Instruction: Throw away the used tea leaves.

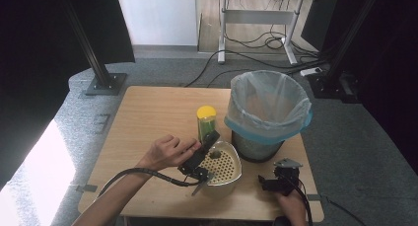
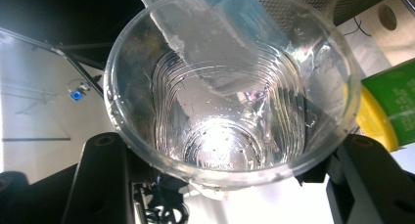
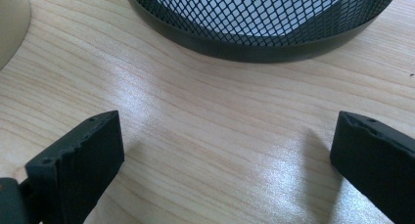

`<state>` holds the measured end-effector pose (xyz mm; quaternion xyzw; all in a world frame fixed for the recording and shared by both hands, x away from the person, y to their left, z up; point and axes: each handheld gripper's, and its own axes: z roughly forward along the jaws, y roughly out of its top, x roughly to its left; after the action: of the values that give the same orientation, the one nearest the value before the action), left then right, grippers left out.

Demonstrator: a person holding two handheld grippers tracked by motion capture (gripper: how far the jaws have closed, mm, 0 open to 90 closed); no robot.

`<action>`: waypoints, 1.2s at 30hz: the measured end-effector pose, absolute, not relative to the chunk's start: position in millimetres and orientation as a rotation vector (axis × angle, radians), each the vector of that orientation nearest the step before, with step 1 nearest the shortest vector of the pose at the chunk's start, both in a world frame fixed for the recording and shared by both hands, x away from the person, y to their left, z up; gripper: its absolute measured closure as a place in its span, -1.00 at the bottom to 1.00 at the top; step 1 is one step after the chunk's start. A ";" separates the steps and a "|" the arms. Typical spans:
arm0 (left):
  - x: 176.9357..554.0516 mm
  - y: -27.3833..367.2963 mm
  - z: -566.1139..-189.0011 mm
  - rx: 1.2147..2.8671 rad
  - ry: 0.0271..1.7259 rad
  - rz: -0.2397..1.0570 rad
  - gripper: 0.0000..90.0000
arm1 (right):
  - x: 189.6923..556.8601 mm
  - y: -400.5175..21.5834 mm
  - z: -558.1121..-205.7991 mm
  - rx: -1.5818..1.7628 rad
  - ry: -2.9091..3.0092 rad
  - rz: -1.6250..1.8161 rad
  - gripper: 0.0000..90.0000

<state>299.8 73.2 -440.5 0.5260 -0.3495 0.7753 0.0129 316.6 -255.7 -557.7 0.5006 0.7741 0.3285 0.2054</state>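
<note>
My left gripper (image 1: 209, 143) is shut on a clear plastic cup (image 2: 230, 87); the black jaws press on its sides just below the rim. In the left gripper view I look into the cup's mouth, and its ribbed inside is wet with droplets. In the high view this gripper hangs over a cream perforated strainer bowl (image 1: 224, 164). A green canister with a yellow lid (image 1: 206, 118) stands just behind it. My right gripper (image 1: 278, 173) rests open near the table's front right, nothing between its jaws (image 3: 227, 155), and faces the base of the mesh bin (image 3: 254, 18).
A black mesh waste bin (image 1: 268, 112) with a pale liner edged in blue stands at the back right of the wooden table (image 1: 148, 117). The strainer's rim (image 3: 10, 23) is at the right gripper view's top left. The green canister (image 2: 391, 106) is close on the cup's right.
</note>
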 end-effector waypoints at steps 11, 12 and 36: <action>302.7 74.1 -429.1 1.797 -0.849 2.148 -0.12 | 316.6 -255.7 -557.7 1.395 2.158 0.916 -1.00; 304.4 75.6 -425.9 1.830 -0.783 2.081 -0.13 | 316.6 -255.8 -557.7 1.395 2.158 0.916 -1.00; 341.0 101.4 -375.2 2.082 -0.015 1.099 -0.16 | 316.6 -255.7 -557.7 1.395 2.157 0.916 -1.00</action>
<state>341.0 101.4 -375.2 0.8167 -0.0058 0.4310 0.3837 316.6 -255.7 -557.7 0.5007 0.7740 0.3286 0.2054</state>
